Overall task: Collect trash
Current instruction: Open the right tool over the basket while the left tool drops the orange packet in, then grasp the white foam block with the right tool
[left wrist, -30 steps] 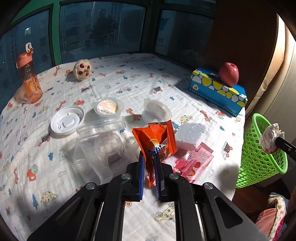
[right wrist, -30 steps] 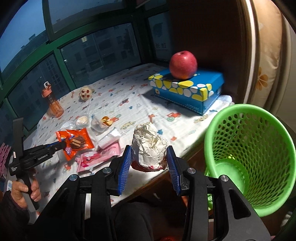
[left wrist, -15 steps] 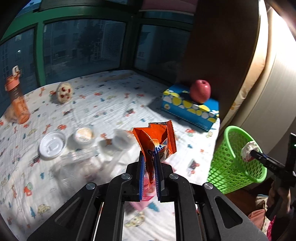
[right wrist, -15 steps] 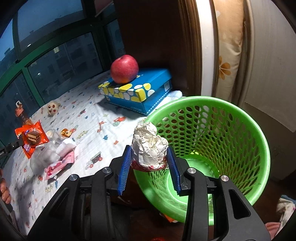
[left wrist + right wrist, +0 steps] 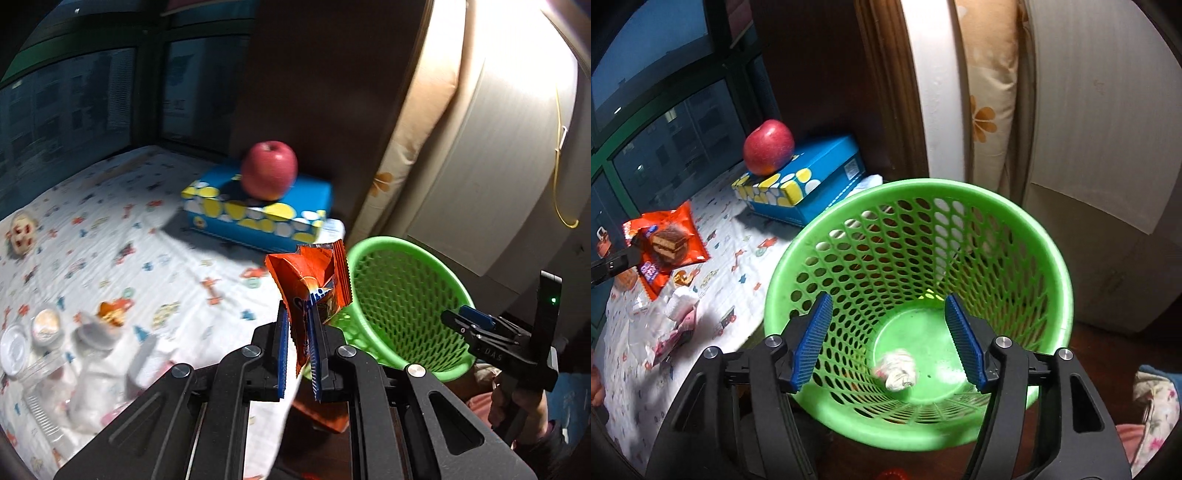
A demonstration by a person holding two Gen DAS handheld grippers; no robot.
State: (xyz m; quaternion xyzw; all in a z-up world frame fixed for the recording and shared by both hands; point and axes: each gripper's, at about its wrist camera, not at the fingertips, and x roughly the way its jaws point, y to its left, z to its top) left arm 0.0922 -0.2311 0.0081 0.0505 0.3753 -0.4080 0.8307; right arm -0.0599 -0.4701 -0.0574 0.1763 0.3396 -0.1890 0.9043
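My left gripper (image 5: pixel 298 354) is shut on an orange snack wrapper (image 5: pixel 310 284) and holds it in the air just left of the green mesh basket (image 5: pixel 406 310). The wrapper also shows in the right wrist view (image 5: pixel 666 245). My right gripper (image 5: pixel 890 341) is open and empty above the green basket (image 5: pixel 1015 229). A crumpled white paper ball (image 5: pixel 897 373) lies on the basket's bottom. The right gripper shows in the left wrist view (image 5: pixel 469 321) at the basket's right side.
A red apple (image 5: pixel 269 174) sits on a blue tissue box (image 5: pixel 258 210) at the back of the patterned bedsheet (image 5: pixel 110 229). Plastic cups and lids (image 5: pixel 48 332) and a pink wrapper (image 5: pixel 674 332) lie on the sheet. A cushion (image 5: pixel 990 92) stands behind the basket.
My right gripper has opened and the paper ball has dropped into the basket. My left gripper has carried the orange wrapper to the right, up to the basket.
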